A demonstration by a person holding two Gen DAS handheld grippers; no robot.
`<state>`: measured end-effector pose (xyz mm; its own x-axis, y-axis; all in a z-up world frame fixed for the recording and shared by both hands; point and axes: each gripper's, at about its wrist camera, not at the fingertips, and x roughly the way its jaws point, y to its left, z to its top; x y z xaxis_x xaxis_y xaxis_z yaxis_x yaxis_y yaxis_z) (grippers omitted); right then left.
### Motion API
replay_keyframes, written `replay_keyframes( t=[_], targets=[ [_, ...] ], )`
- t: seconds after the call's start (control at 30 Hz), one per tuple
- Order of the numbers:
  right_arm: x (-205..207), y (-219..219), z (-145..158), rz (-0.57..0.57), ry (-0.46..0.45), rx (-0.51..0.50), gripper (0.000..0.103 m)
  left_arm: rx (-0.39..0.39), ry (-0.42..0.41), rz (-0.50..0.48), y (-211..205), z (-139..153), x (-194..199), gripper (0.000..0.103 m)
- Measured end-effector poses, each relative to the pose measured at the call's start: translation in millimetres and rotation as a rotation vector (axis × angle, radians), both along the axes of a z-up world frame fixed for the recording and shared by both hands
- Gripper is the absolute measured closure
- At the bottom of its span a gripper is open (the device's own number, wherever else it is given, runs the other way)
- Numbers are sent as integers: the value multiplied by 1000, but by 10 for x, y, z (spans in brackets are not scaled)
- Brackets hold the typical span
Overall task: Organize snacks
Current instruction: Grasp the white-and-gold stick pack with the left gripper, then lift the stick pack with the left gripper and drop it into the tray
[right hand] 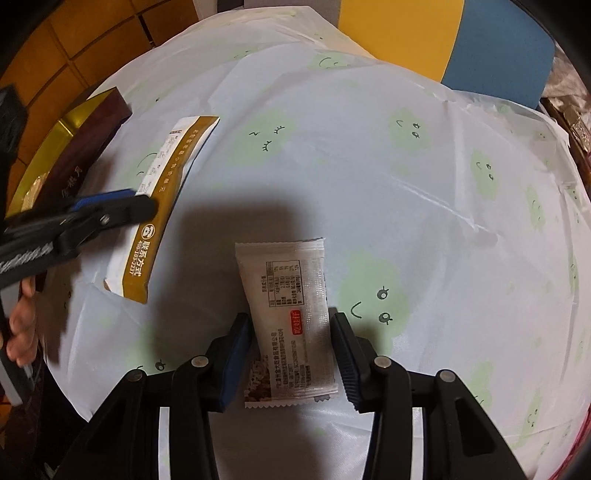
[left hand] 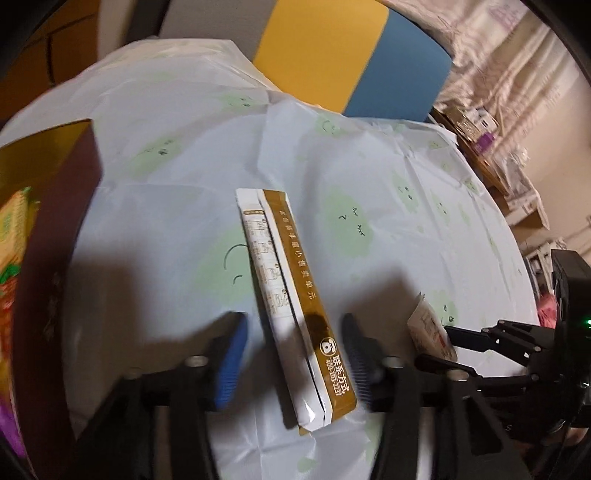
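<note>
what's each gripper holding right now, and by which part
Neither clearly holds anything. The left gripper stands open astride the gold-and-white stick pack. The right gripper flanks the white snack packet; contact cannot be told.

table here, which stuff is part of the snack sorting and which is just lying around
Part of the job:
- gold and white sachet, between the open left gripper
- grey snack packet, between the open right gripper
- dark box with gold lining, snacks inside

Just lying about:
- clutter on shelves
- yellow and blue chairs
</note>
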<state>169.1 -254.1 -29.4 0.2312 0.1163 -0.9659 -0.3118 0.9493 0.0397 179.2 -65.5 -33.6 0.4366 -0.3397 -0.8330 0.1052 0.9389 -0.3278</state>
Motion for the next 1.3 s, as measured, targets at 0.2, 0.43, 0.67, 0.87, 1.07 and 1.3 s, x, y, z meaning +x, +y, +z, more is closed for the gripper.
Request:
replay_keyframes(
  t=[0.2, 0.43, 0.67, 0.87, 1.07, 1.3],
  targets=[
    [16, -43, 12, -4, 0, 8, 57, 88, -26, 0, -251, 31, 21, 41],
    [6, -41, 35, -2, -1, 13, 57, 214, -110, -39, -360, -105, -65, 71],
    [-37, 28, 37, 34, -31, -28, 57, 152, -153, -41, -129, -106, -322, 77],
    [-39, 3, 27, 27, -27, -11, 57, 127, -210, -42, 32, 33, -544, 79],
    [-97, -21, 48, 39, -52, -24, 58, 47, -272, 28, 403, 354, -750, 79],
    [-139, 10, 60, 54, -75, -49, 58, -16, -305, 195, 1125, 634, -797, 92]
  ],
)
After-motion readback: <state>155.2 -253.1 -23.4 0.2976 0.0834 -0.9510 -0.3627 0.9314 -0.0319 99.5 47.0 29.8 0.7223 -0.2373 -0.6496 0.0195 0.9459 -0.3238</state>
